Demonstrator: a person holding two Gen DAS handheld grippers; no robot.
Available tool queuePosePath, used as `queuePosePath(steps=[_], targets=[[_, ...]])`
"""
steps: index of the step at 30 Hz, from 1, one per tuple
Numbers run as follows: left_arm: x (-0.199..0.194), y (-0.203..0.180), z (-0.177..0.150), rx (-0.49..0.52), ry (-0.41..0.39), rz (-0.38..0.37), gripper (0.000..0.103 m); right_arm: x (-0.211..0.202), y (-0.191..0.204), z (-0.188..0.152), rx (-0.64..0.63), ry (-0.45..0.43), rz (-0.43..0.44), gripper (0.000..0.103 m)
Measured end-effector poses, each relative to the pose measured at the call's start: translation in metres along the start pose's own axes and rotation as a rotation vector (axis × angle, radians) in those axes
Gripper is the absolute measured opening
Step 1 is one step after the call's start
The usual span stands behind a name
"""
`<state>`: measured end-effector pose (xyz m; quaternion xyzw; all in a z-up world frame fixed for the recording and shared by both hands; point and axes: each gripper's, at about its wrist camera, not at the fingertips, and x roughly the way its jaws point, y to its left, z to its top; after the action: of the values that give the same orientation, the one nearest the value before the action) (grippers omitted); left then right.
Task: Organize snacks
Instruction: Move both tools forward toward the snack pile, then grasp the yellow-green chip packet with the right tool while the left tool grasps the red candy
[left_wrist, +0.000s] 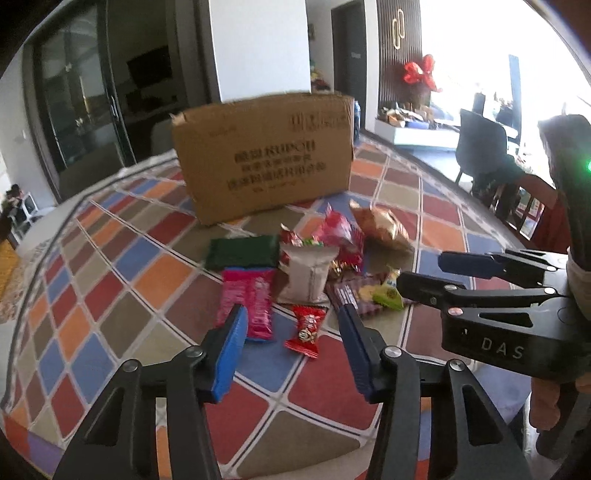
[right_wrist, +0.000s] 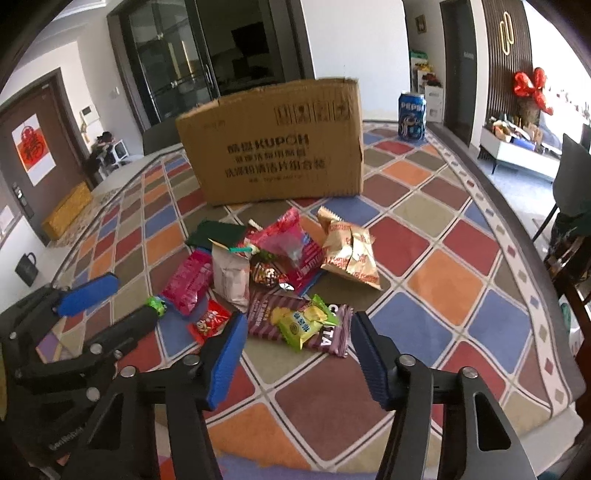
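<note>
table: covered in a colourful diamond-pattern tablecloth (right_wrist: 436, 280), everything sits on it

cardboard box (right_wrist: 273, 147): standing toward the far edge, printed side facing us, just behind the pile. I'd guess that's where the snacks end up

Pepsi can (right_wrist: 412, 116): upright near the far right corner, well apart from the pile

snack pile: bunched mid-table in front of the box, packets overlapping like they got dumped. Gold crinkly bag (right_wrist: 349, 254) on the right, white pouch (right_wrist: 231, 275) in the middle, pink bar (left_wrist: 247, 302) on the left

purple wafer packet (right_wrist: 295, 323): near edge of the pile, small green packet (right_wrist: 303, 325) lying on top

small red packet (left_wrist: 306, 330): loose on the near side, easy first pick

left gripper (left_wrist: 291, 332): jaws apart, nothing in them, red packet lined up between the fingers

right gripper (right_wrist: 299, 334): jaws apart too, empty, aimed at the purple and green packets
</note>
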<state>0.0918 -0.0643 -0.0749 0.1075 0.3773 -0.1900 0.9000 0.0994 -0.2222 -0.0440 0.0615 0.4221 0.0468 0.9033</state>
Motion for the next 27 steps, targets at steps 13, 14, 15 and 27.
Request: queuePosePath(steps=[13, 14, 15, 27], targets=[[0.044, 0.002, -0.010, -0.021, 0.095, -0.071, 0.040, 0.039, -0.002, -0.001, 0.005, 0.093, 0.017, 0.042], [0.047, 0.001, -0.009, -0.023, 0.099, -0.075, 0.039, 0.041, -0.003, -0.001, 0.009, 0.098, 0.019, 0.042], [0.049, 0.001, -0.009, -0.025, 0.102, -0.079, 0.038, 0.043, -0.003, 0.000, 0.012, 0.101, 0.018, 0.042], [0.065, 0.007, -0.007, -0.091, 0.141, -0.130, 0.021, 0.054, -0.001, 0.001, 0.009, 0.130, 0.002, 0.026]])
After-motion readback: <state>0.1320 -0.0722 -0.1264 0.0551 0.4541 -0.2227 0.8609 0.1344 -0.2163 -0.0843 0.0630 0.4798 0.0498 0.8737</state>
